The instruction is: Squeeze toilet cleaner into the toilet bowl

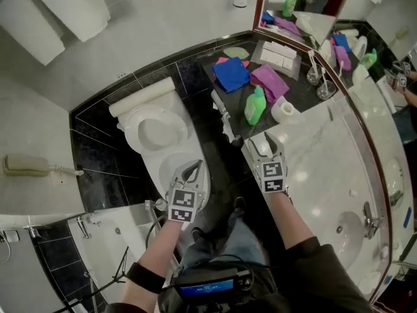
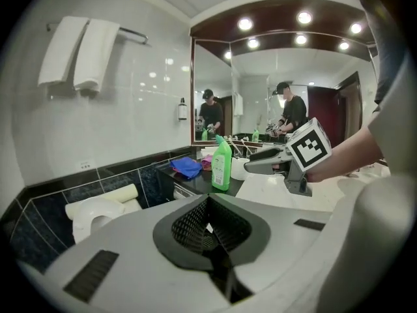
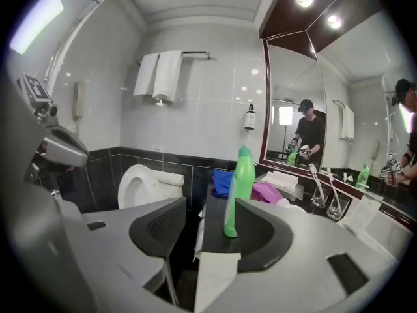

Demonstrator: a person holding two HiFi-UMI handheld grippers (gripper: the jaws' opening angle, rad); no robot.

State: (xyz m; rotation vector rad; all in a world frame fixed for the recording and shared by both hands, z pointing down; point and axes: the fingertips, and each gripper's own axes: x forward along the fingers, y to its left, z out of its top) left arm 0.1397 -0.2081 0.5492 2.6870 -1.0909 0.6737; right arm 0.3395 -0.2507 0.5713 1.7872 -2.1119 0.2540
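Left tongs [image 1: 193, 166]: closed tight with nothing in them; I hold them over the near end of the toilet.
Right tongs [image 1: 262, 137]: jaws apart, pressing on nothing; they point at the toilet cleaner bottle, which shows in the gap between them but stands just beyond the tips, untouched.
Toilet cleaner bottle [image 1: 255, 106]: green, upright, cap on, on the dark part of the tabletop, right of the toilet and just far of my right tongs.
Toilet [image 1: 156, 130]: white, lid raised against the cistern, on the left, backed by dark wall tiles.
Tabletop [image 1: 306, 98]: dark stone at the far end, where the bottle stands; nearer and to the right it turns to pale marble with a basin [image 1: 345, 230] sunk in it.
Blue cloth [image 1: 231, 74]: lies far left of the bottle.
Purple cloth [image 1: 270, 82]: lies just beyond the bottle, beside the blue cloth.
Toilet roll [image 1: 285, 111]: on its end, just right of the bottle.
Glasses [image 1: 317, 77]: two, with toothbrushes in them, on the far right by the mirror.
Mirror [image 1: 306, 5]: on the far right wall; it reflects the green bottle and me.
Towels [image 1: 58, 8]: white, hanging on the far left wall.
Wall phone [image 1: 26, 165]: on the left wall, near side of the toilet.
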